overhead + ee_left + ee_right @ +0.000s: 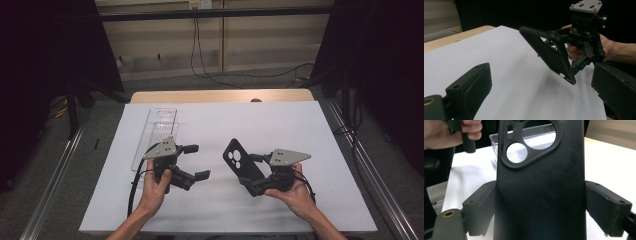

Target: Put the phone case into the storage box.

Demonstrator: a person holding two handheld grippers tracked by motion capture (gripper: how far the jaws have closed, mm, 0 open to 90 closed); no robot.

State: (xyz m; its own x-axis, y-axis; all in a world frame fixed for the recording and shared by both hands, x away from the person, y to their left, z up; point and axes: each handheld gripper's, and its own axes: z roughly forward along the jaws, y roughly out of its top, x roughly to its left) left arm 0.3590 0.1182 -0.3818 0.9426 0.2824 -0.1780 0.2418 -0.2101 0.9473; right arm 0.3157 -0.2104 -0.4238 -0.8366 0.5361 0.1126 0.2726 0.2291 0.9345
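Note:
A black phone case [242, 166] with round camera cut-outs is held above the white mat, tilted on edge. My right gripper [256, 174] is shut on the phone case [540, 190], one jaw on each long side. From the left gripper view the case [549, 53] hangs off the mat with the right hand behind it. My left gripper [196, 161] stands open a short way to the left of the case, nothing between its pads [477, 83].
A clear plastic tray [155, 135] lies on the white mat [280, 120] behind the left gripper, also seen through the case's cut-outs as the tray [534, 138]. The wooden table edge [220, 95] runs along the far side.

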